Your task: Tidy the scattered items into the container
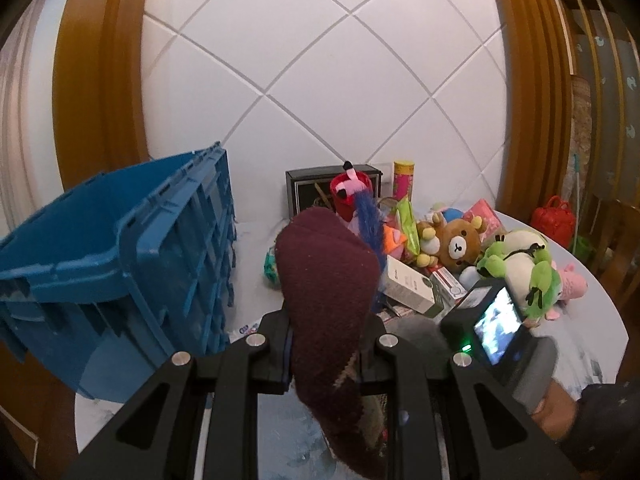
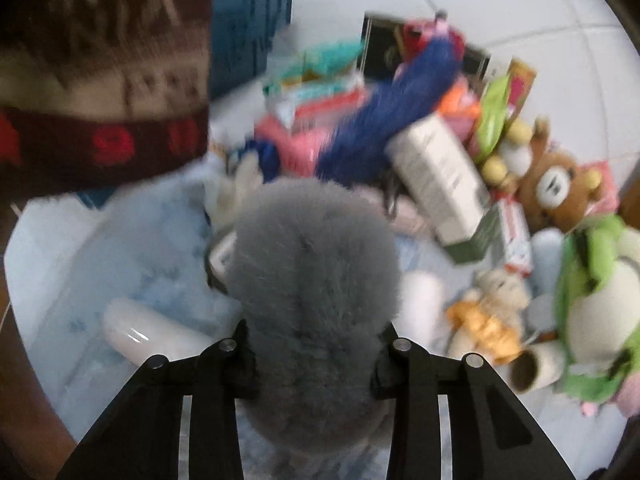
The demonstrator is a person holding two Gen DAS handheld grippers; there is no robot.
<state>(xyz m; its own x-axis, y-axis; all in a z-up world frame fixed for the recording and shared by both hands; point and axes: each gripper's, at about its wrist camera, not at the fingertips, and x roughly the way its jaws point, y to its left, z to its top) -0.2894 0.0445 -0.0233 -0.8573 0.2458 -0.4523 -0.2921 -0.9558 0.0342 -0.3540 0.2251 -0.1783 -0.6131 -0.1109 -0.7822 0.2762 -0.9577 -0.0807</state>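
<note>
The blue crate (image 1: 116, 240) stands at the left of the round pale table (image 1: 580, 320), its open top in plain view of the left wrist camera and a strip of bare tabletop between it and the heap of scattered things. That heap crowds the middle and right of the table up to a dark box (image 1: 316, 188) by the tiled wall: a brown bear plush (image 1: 458, 246), a green frog plush (image 1: 520, 268), a white carton (image 1: 408, 286), a blue feathery toy (image 1: 368, 220).

The left gripper (image 1: 326, 354) has its fingers pressed onto a maroon knitted sock (image 1: 328, 280), which stands up between them and blocks part of the heap. The right gripper (image 2: 316, 356) pinches a grey fluffy toy (image 2: 316, 272) (its shape is not clear); the pads are sunk in the fur.

The right wrist view is blurred, and the sock fills its upper left corner. The table's right edge is cut off there.
</note>
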